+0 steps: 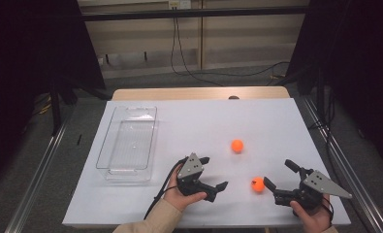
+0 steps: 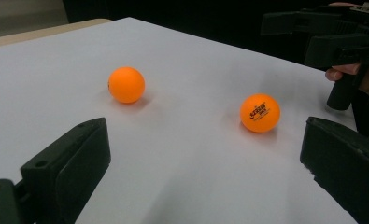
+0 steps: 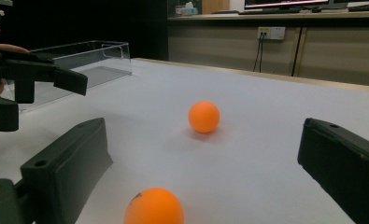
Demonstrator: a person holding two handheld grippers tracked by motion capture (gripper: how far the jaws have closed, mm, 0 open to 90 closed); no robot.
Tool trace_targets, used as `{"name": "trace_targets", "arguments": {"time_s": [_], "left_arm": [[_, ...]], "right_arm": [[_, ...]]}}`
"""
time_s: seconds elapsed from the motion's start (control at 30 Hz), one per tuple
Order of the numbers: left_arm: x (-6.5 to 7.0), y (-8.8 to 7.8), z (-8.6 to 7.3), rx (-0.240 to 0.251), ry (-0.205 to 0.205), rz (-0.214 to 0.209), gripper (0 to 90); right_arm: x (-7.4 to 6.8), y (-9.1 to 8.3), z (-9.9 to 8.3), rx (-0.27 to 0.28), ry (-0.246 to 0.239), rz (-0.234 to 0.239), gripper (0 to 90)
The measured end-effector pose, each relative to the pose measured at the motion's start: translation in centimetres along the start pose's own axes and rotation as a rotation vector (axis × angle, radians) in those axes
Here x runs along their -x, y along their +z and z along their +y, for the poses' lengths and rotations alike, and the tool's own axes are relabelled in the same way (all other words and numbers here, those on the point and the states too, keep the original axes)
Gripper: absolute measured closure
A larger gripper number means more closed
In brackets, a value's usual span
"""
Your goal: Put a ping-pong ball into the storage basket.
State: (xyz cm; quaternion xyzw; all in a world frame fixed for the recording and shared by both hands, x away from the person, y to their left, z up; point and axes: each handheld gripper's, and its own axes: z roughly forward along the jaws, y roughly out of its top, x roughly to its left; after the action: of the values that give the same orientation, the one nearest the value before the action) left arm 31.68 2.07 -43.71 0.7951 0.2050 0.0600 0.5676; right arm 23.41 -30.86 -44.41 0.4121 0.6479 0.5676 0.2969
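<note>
Two orange balls lie on the white table top. The far ball [image 1: 237,145] [image 2: 126,84] [image 3: 204,116] rests near the middle. The near ball [image 1: 258,184] [image 2: 260,113] [image 3: 154,207], with a printed logo, sits just in front of my right gripper's lower jaw. My left gripper [image 1: 213,172] [image 2: 205,154] is open and empty, pointing right toward both balls. My right gripper [image 1: 278,174] [image 3: 205,158] is open and empty too, pointing left, with the near ball low between its jaws but not touched.
A clear plastic tray [image 1: 106,145] [image 3: 84,58] stands empty on the left part of the table. The table's front edge runs just below both hands. Dark curtains flank the table, and a cabinet wall with cables stands behind.
</note>
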Motion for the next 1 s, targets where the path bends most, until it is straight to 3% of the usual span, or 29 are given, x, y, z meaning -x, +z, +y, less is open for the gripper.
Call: {"name": "trace_targets", "arguments": {"time_s": [1.0], "left_arm": [[0.7,1.7,0.4,-0.043,0.003,-0.012,1.7]], "right_arm": [[0.0,0.0,0.0,0.0,0.002,-0.001,1.4]]}}
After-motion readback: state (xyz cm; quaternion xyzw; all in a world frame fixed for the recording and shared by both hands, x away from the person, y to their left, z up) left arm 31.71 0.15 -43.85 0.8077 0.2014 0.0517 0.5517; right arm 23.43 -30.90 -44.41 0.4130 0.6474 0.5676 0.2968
